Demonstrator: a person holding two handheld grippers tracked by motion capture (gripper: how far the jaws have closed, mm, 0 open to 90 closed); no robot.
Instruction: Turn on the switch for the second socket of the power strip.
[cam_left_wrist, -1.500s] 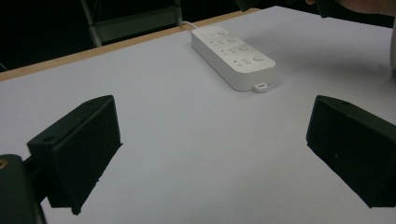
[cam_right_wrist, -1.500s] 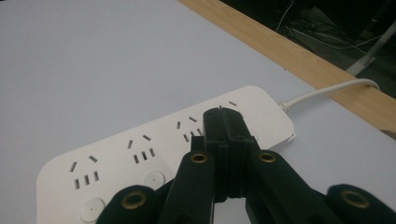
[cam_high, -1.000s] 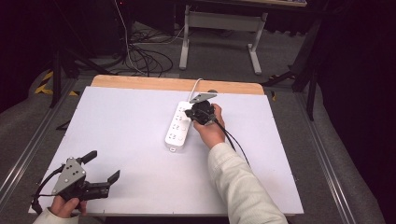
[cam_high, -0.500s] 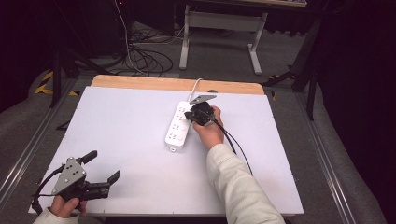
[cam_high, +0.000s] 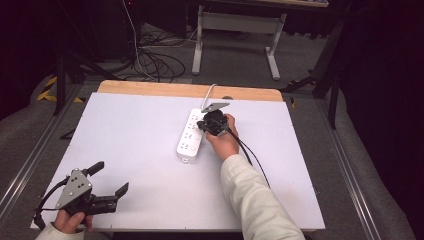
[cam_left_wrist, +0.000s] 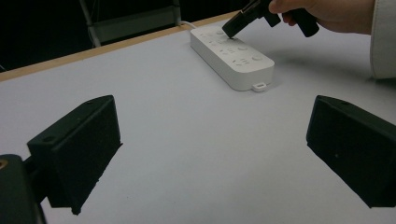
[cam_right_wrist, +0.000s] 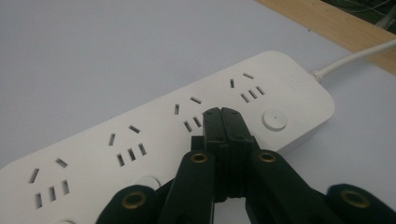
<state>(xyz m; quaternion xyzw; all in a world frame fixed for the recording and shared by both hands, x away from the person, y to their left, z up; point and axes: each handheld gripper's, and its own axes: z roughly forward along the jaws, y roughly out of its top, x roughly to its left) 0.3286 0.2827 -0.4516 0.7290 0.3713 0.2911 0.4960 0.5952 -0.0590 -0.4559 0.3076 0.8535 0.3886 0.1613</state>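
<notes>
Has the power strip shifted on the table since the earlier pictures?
No. The power strip lies at the same angle, equally far from the table's wooden edge.

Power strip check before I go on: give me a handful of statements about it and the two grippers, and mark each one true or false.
1. The right gripper has its jaws closed together, tips over the top face of the power strip. True.
2. The left gripper is clamped on the power strip. False: its jaws are spread wide, near the table's front left corner, well apart from the strip.
3. A plug sits in one of the strip's sockets. False: every socket seen in the right gripper view is empty.
4. A white cord leaves the strip's far end toward the wooden table edge. True.
5. The strip has round buttons beside its sockets. True.
</notes>
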